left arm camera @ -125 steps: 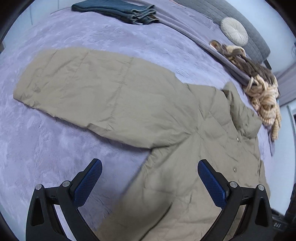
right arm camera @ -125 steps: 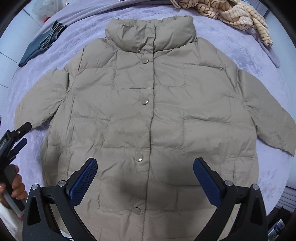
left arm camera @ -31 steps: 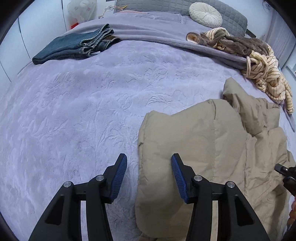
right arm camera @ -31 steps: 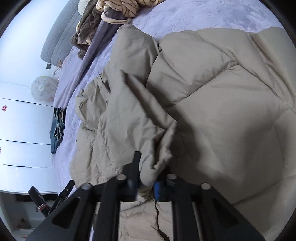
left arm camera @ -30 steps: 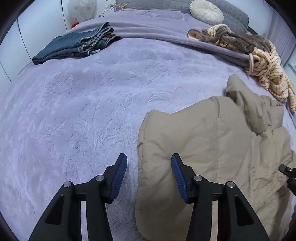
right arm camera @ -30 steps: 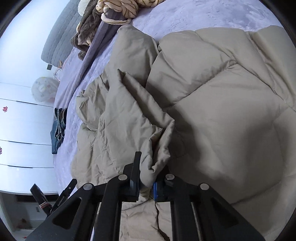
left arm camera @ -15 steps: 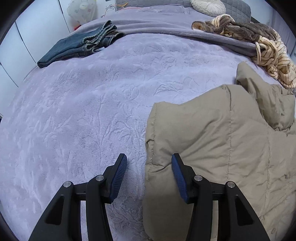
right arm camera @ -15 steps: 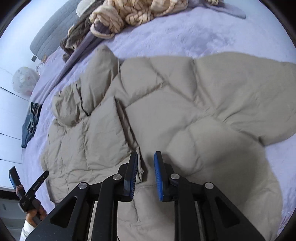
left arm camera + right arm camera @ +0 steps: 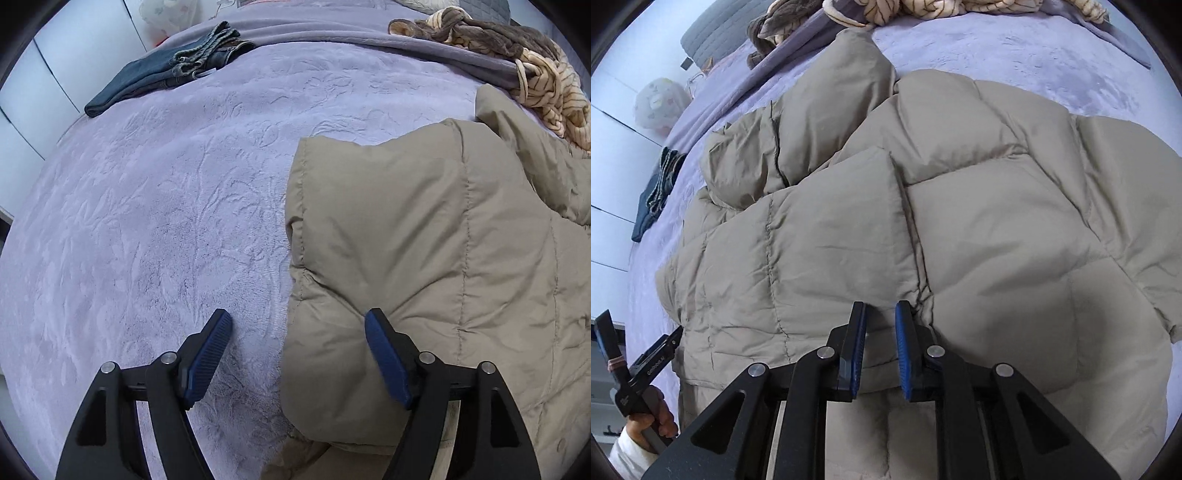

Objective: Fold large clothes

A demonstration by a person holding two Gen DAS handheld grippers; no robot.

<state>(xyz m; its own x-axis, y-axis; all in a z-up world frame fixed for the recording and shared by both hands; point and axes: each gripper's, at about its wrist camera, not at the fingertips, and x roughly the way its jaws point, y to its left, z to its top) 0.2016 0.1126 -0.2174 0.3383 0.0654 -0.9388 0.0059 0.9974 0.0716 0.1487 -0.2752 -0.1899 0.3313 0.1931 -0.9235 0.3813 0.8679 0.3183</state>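
A khaki puffer jacket [image 9: 979, 229] lies on the lilac bed, its left side and sleeve folded over the body [image 9: 820, 236]. In the left wrist view the folded edge [image 9: 424, 240] fills the right half. My left gripper [image 9: 297, 332] is open and empty, straddling that folded edge just above it. My right gripper [image 9: 881, 321] hovers over the folded sleeve's end, jaws a narrow gap apart with nothing between them. The left gripper also shows in the right wrist view [image 9: 642, 354], held by a hand.
The lilac embossed bedspread [image 9: 147, 206] spreads to the left. Folded blue jeans [image 9: 166, 70] lie at the far left. A striped and brown heap of clothes [image 9: 517, 62] lies at the head of the bed, beside the jacket's collar [image 9: 849, 74].
The right gripper let go of the sleeve, which now lies flat across the jacket body. The left gripper opened wider and moved closer over the folded edge.
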